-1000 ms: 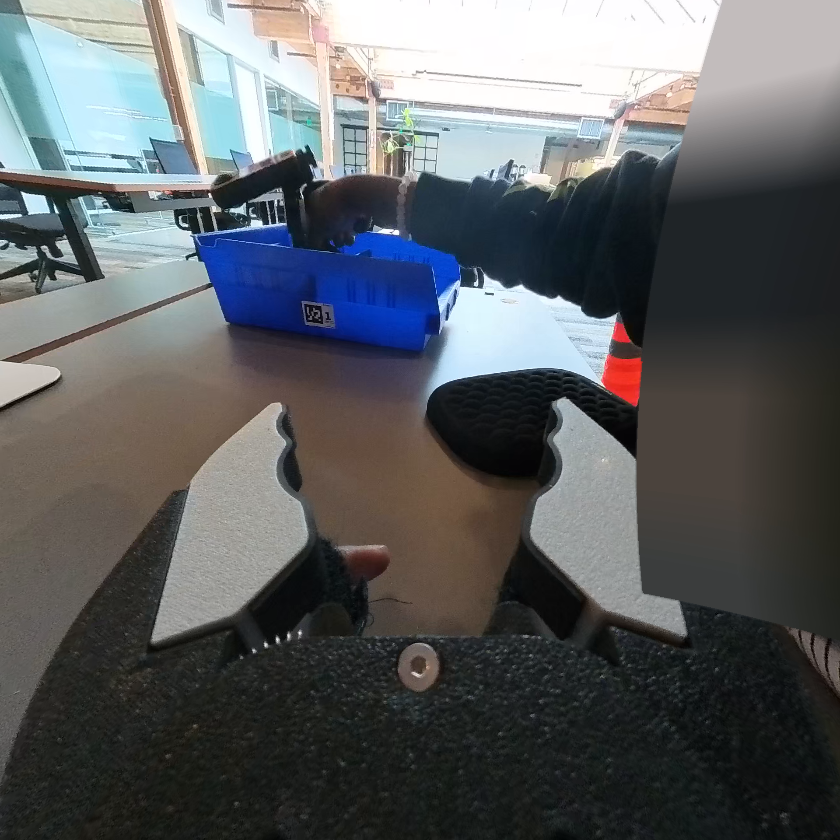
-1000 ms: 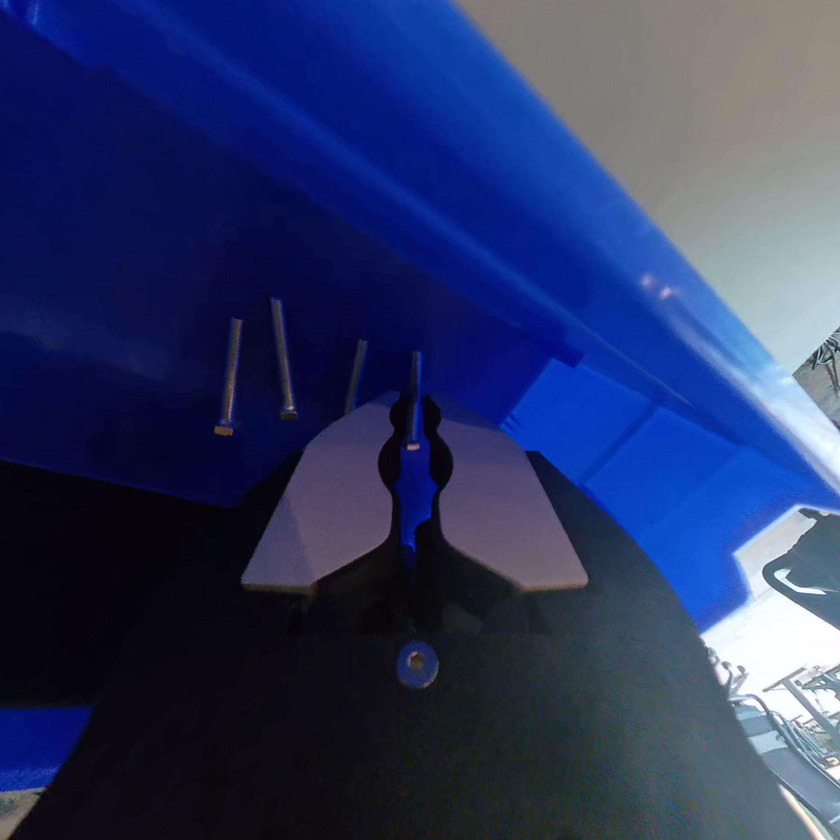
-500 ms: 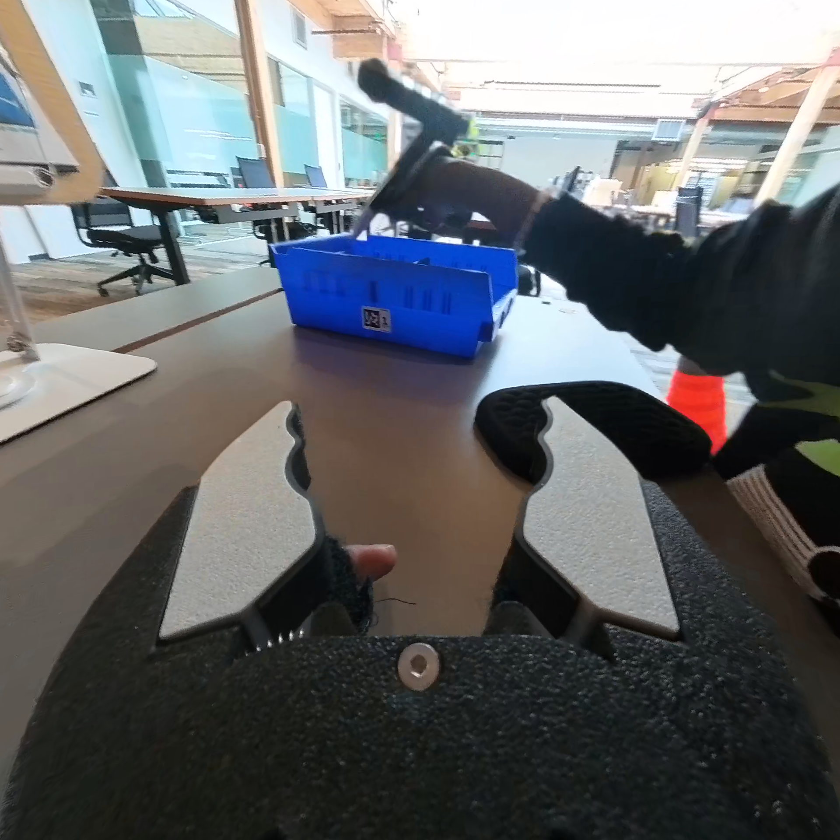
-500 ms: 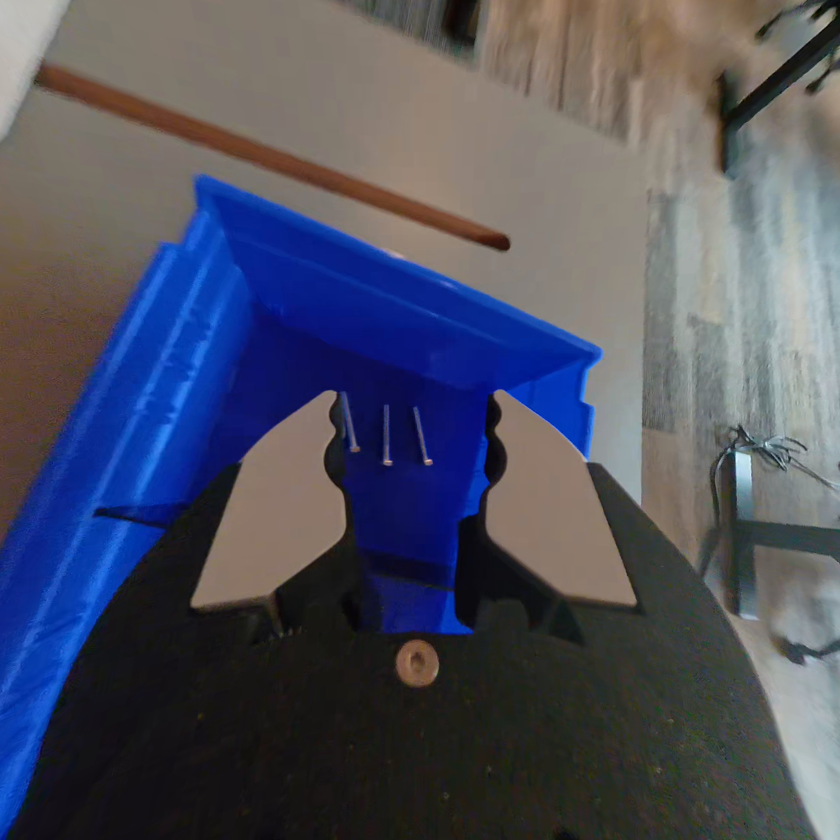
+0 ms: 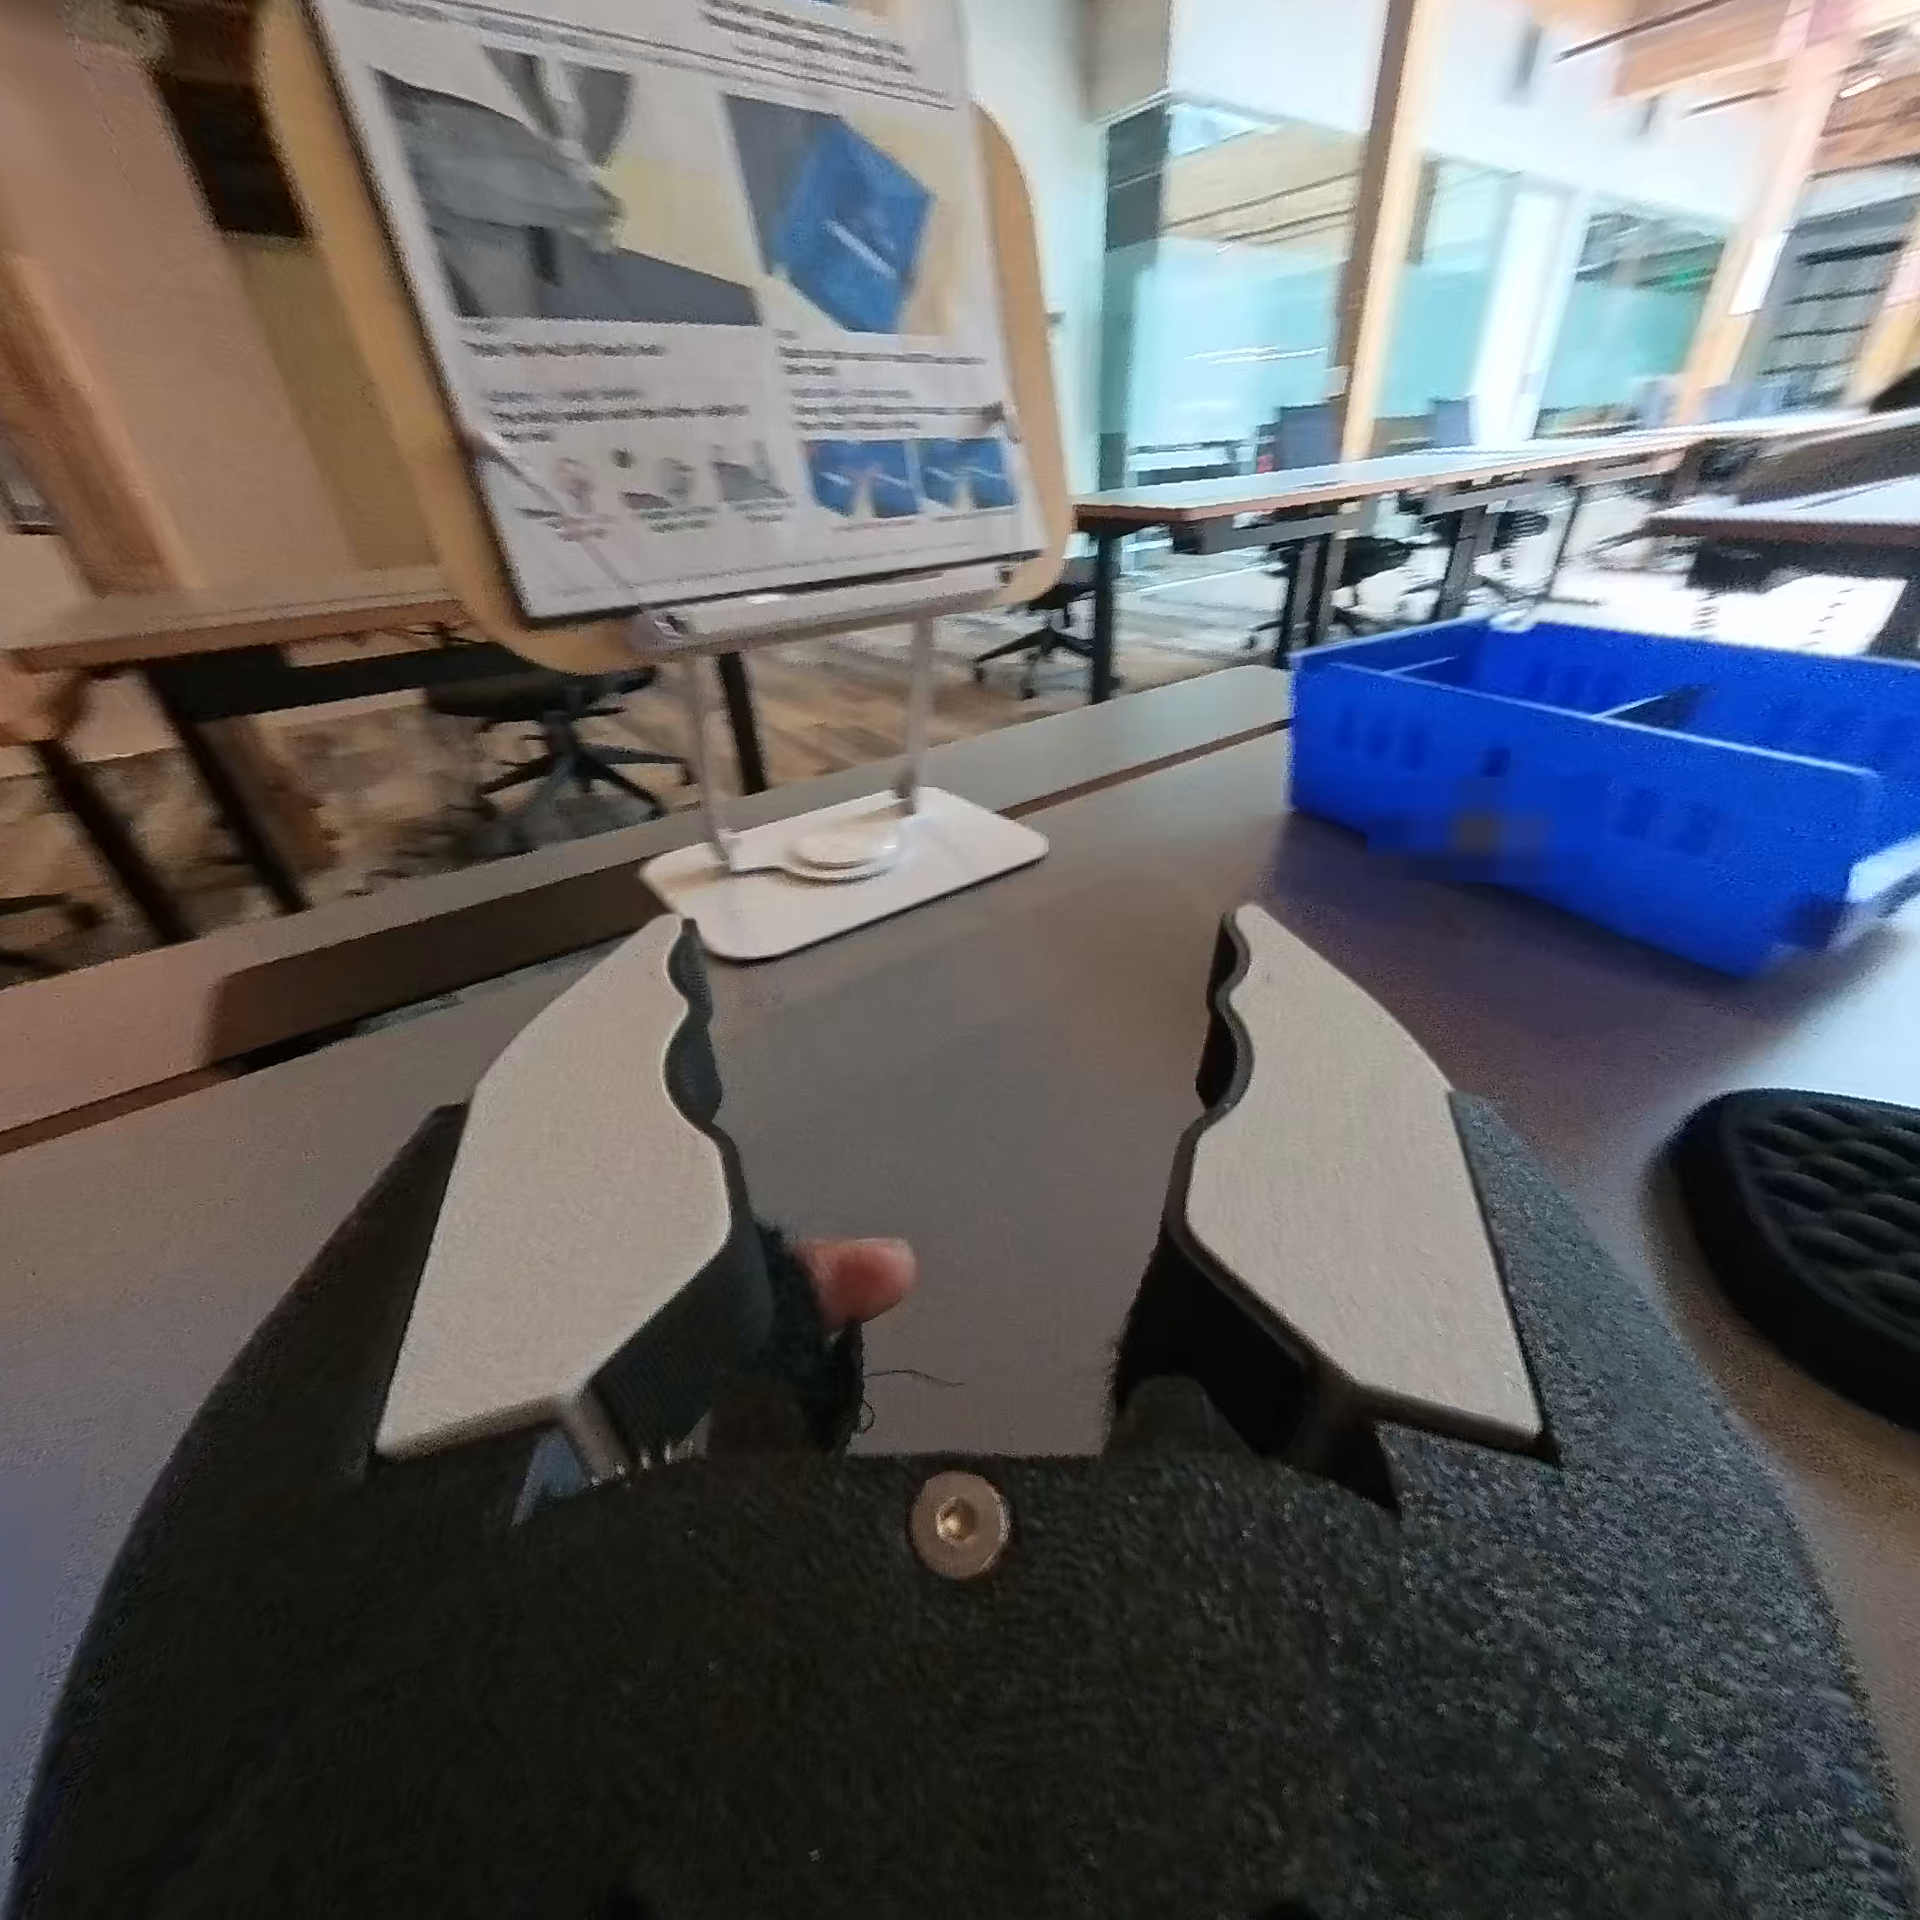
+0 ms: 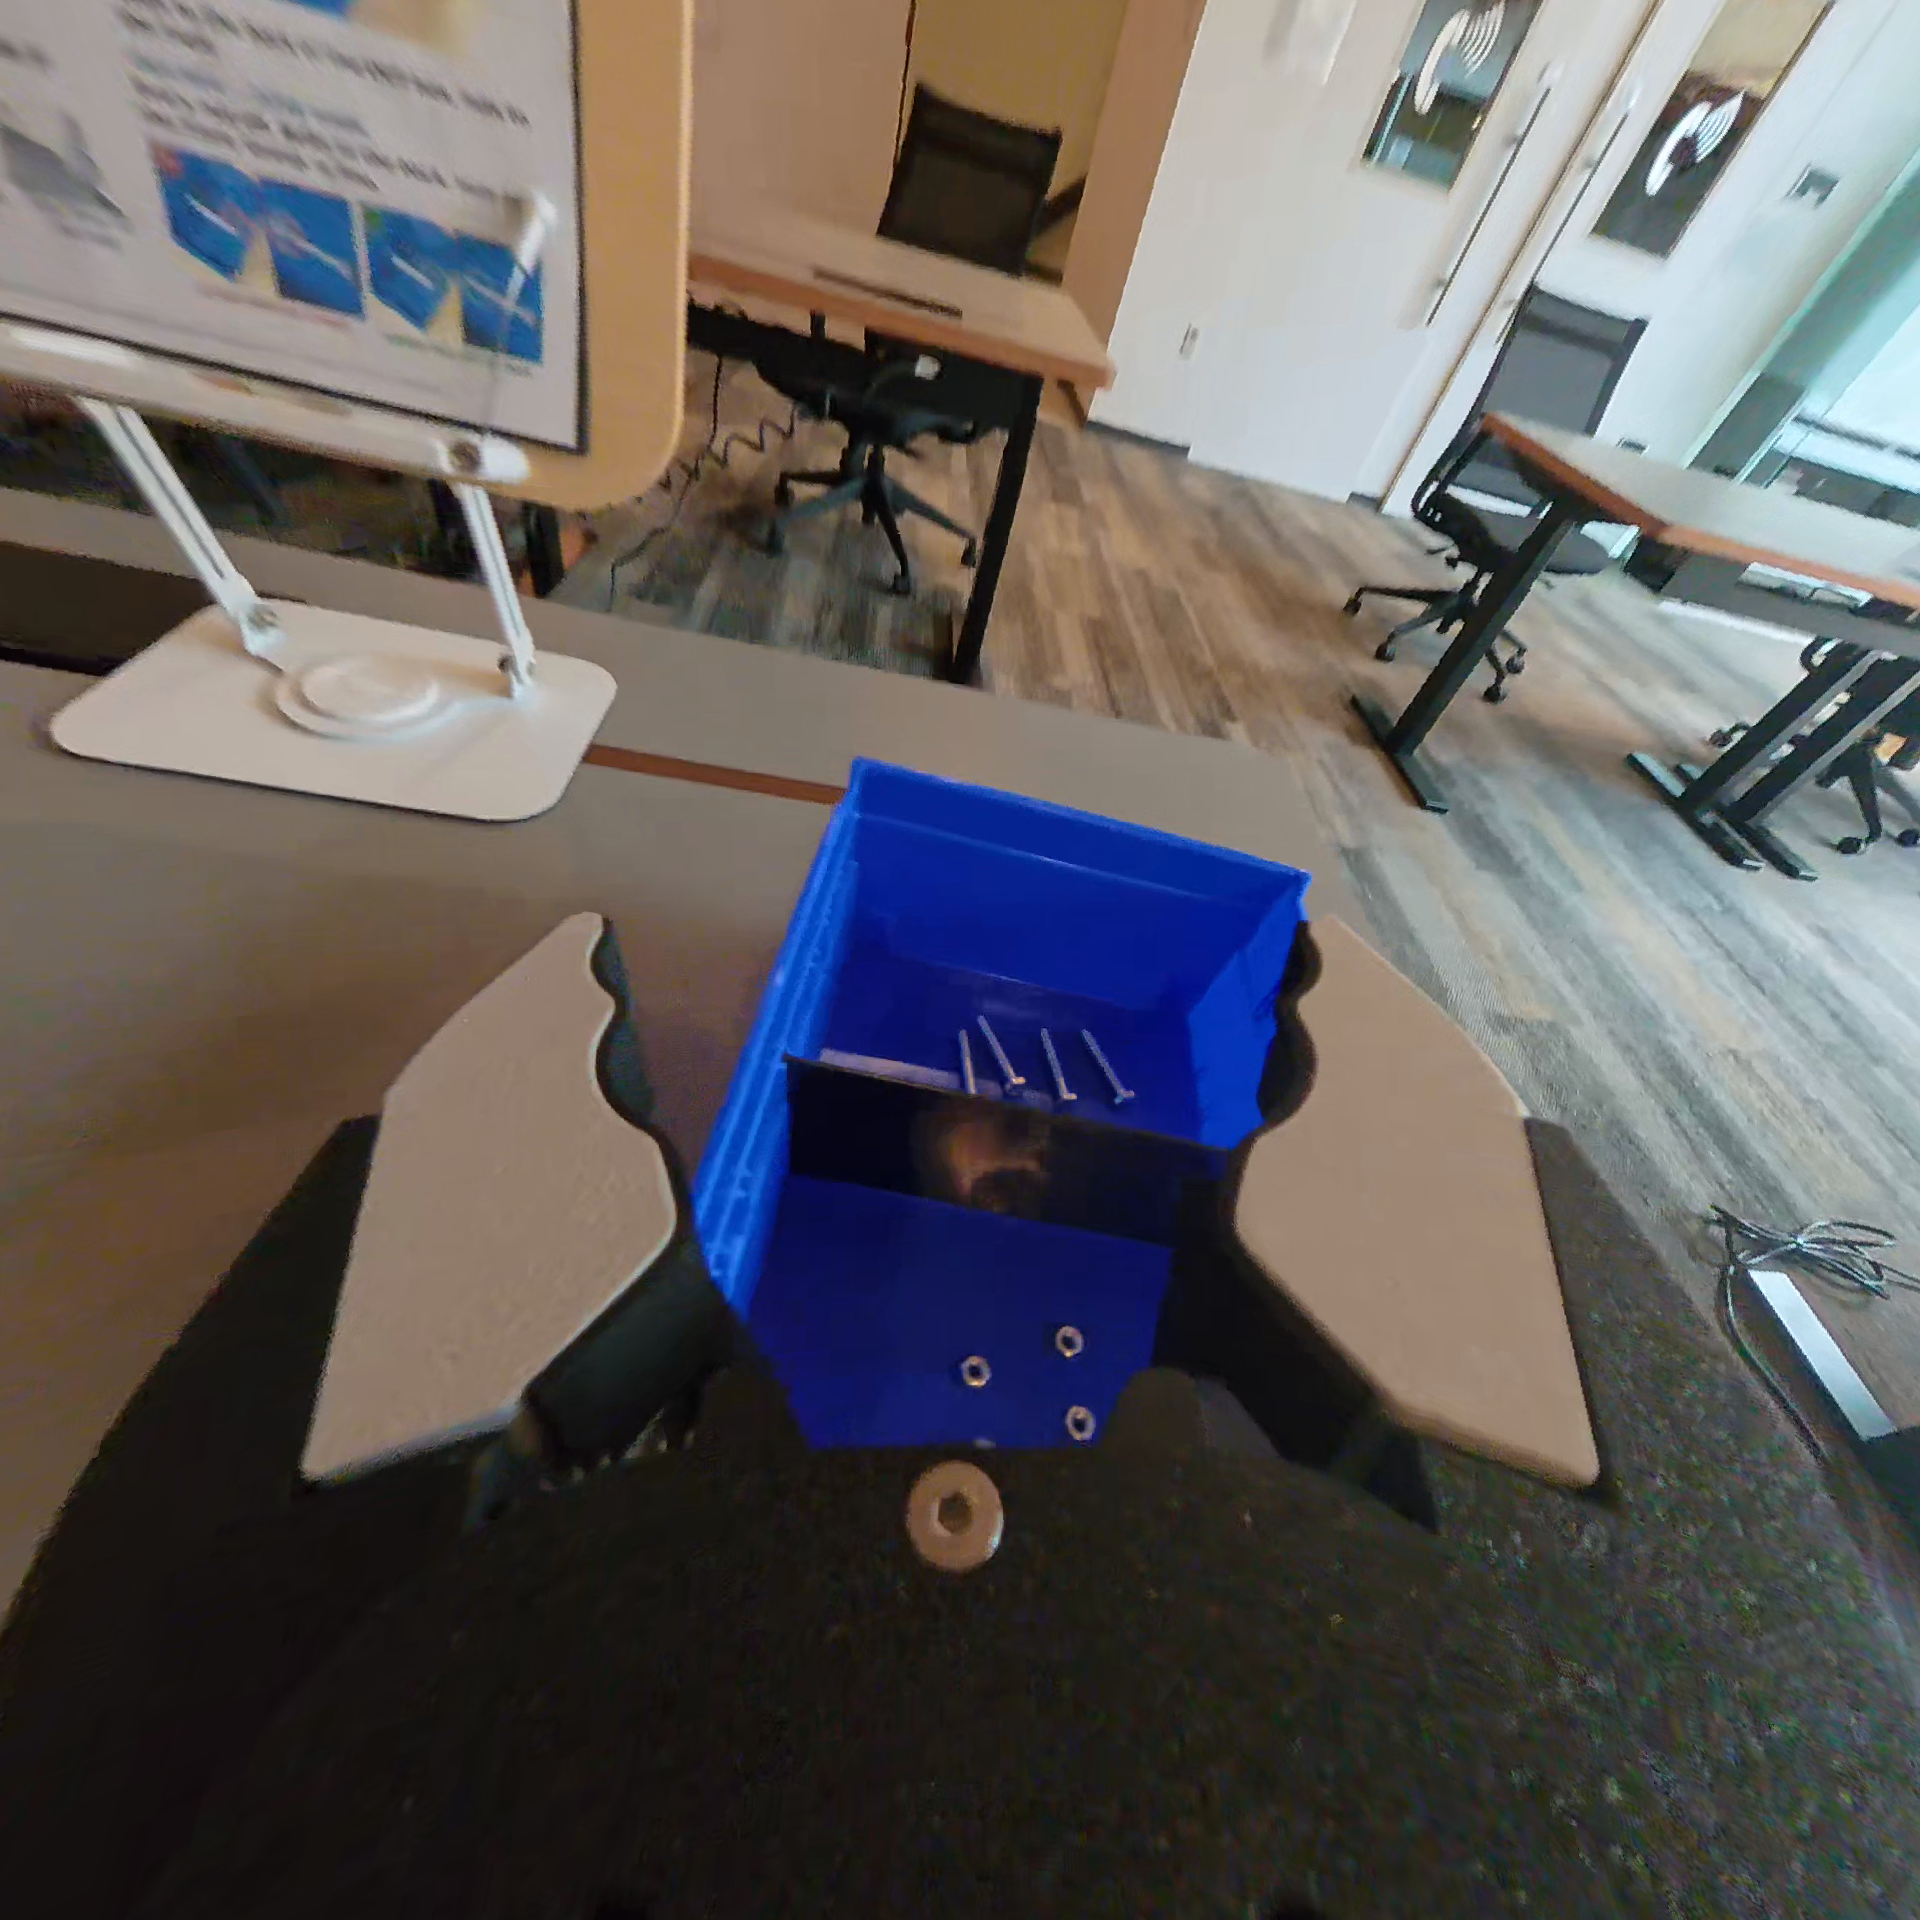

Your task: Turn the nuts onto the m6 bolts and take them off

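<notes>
Right tongs (image 6: 951, 956): jaws spread wide, nothing between the pads. In the right wrist view they hover above the blue bin (image 6: 1039, 862), which fills the centre of the frame between the two fingers without touching either.

Left tongs (image 5: 956, 945): jaws likewise wide and bare. They sit low over the dark table (image 5: 977, 1049), with only the table surface between the fingers. The bin appears at the right edge of the left wrist view, well apart from these tongs.

Bin contents, right wrist view:
- Far compartment, frame centre: four slim silver bolts (image 6: 1039, 1065) lying side by side, roughly parallel, heads toward the camera.
- Near compartment, just below centre: three small silver hex nuts (image 6: 1039, 1371), lying flat and apart from one another.
- A dark divider (image 6: 997, 1153) separates the two compartments.

No bolt carries a nut, and bolts and nuts lie sorted in separate compartments.

Step in hand, as a judgement: either the start of a cycle or the end of one; nothing is being held. A next cycle would call for lowering one pair of tongs onto a single bolt shank and the other onto one nut, then aligning the threads.

Other items: a white stand (image 6: 332, 717) holding an instruction sheet, upper left; a black honeycomb mat (image 5: 1829, 1236), lower right of the left wrist view.
</notes>
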Demonstrator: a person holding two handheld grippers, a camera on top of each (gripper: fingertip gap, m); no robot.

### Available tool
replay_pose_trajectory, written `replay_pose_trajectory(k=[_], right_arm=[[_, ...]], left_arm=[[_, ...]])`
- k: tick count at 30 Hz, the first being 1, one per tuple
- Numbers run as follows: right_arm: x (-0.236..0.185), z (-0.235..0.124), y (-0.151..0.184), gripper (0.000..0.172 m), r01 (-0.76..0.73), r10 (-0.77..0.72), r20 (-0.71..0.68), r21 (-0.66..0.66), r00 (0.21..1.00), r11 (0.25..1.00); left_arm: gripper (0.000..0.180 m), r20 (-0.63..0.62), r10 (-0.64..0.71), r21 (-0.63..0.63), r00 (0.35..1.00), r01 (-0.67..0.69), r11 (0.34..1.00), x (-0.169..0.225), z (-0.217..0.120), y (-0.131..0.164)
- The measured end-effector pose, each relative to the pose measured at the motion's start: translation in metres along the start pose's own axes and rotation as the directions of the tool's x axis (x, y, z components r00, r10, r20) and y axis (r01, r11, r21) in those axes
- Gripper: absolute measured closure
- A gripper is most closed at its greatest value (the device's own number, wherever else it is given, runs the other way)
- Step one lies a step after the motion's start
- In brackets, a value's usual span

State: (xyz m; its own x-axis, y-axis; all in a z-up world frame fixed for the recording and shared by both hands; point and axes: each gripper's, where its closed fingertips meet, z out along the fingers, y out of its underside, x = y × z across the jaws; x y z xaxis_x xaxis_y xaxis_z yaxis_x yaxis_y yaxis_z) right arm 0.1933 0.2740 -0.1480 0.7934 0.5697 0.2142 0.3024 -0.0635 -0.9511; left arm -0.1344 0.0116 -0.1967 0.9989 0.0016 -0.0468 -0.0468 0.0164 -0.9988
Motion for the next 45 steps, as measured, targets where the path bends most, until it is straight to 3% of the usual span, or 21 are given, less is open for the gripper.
replay_pose_trajectory(k=[4, 8, 14, 22, 31, 39, 45], right_arm=[[-0.008, -0.033, -0.006, 0.041, -0.066, 0.069, -0.042, 0.07, 0.997, 0.995], [-0.004, -0.055, -0.003, 0.026, -0.087, 0.104, -0.146, 0.117, 0.984, 0.989], [-0.002, -0.091, -0.003, 0.025, -0.093, 0.128, -0.22, 0.166, 0.967, 0.982], [-0.004, -0.13, 0.015, 0.025, -0.13, 0.17, -0.205, 0.194, 0.964, 0.972], [0.003, -0.157, 0.041, 0.025, -0.168, 0.213, -0.214, 0.211, 0.953, 0.963], [0.005, -0.171, 0.039, 0.025, -0.16, 0.221, -0.252, 0.241, 0.942, 0.957], [-0.002, -0.182, 0.022, 0.025, -0.115, 0.2, -0.25, 0.318, 0.947, 0.941]], left_arm=[[0.086, 0.166, 0.07, -0.063, 0.984, -0.06, 0.996, -0.024, -0.019, -0.01], [0.08, 0.31, 0.058, -0.08, 0.949, -0.035, 0.996, -0.046, -0.041, -0.024], [0.073, 0.481, 0.049, -0.042, 0.875, -0.033, 0.999, -0.073, -0.087, -0.051], [0.057, 0.635, -0.007, 0.03, 0.773, -0.016, 0.999, -0.099, -0.163, -0.073], [0.051, 0.71, -0.007, 0.041, 0.704, -0.031, 0.999, -0.109, -0.215, -0.085], [0.036, 0.698, -0.01, 0.043, 0.716, -0.028, 0.999, -0.102, -0.222, -0.083], [0.034, 0.693, -0.006, 0.065, 0.721, -0.054, 0.996, -0.1, -0.227, -0.086]])
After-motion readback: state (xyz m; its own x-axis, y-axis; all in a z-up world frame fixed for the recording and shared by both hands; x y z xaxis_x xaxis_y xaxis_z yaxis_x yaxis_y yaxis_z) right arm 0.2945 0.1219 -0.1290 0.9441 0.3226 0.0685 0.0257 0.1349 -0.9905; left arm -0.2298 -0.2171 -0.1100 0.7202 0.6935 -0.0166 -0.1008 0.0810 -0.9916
